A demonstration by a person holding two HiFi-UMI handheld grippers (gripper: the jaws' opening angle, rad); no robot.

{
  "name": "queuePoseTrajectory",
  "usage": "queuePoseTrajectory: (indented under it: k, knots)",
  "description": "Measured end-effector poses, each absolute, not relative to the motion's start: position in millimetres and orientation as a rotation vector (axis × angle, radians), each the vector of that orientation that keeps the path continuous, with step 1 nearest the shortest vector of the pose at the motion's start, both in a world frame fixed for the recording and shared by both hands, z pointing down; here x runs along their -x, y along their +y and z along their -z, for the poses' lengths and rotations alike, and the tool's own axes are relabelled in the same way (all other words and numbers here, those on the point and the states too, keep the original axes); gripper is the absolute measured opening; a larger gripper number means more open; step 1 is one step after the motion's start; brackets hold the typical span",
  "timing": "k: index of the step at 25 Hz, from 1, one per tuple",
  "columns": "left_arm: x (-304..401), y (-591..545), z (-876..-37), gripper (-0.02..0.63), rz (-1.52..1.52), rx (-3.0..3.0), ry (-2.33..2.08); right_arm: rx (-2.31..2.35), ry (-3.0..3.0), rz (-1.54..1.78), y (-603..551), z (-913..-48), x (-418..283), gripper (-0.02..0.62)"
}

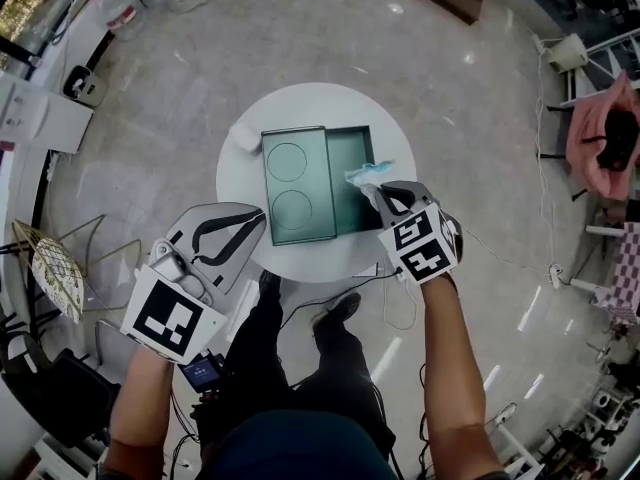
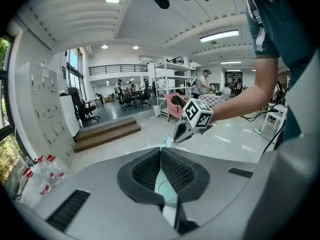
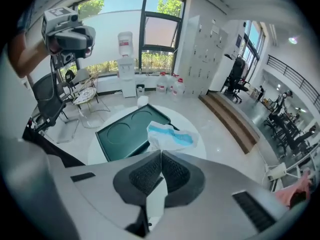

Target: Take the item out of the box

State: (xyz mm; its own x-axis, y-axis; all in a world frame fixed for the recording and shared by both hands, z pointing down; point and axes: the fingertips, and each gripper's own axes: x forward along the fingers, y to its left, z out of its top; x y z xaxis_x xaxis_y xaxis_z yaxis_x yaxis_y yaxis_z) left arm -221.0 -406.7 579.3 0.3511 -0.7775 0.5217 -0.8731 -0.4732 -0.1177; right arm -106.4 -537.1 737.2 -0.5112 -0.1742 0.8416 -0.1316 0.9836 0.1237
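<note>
A dark green box (image 1: 352,183) lies on the round white table (image 1: 320,103), its lid (image 1: 295,183) folded open to the left with two ring marks on it. My right gripper (image 1: 383,193) is shut on a white and blue packet (image 1: 366,175), holding it just above the box's right rim. In the right gripper view the packet (image 3: 170,135) sticks out past the closed pads of the right gripper (image 3: 161,153), with the box (image 3: 125,134) beneath it. My left gripper (image 1: 258,216) hovers by the table's front left edge, shut and empty (image 2: 161,150).
A small white object (image 1: 244,136) sits on the table by the lid's far left corner. Wire chairs (image 1: 55,268) stand on the floor at left, a pink-draped chair (image 1: 600,133) at right. Cables (image 1: 400,308) trail near the person's feet (image 1: 335,313).
</note>
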Motion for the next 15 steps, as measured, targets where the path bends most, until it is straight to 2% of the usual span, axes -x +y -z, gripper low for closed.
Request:
queuePoseTrajectory:
  k: [15]
  knots:
    - [174.6, -387.5, -433.5, 0.021, -0.761, -2.59, -1.531, -0.447, -2.379, 0.045, -502.9, -506.9, 60.5, 0.038]
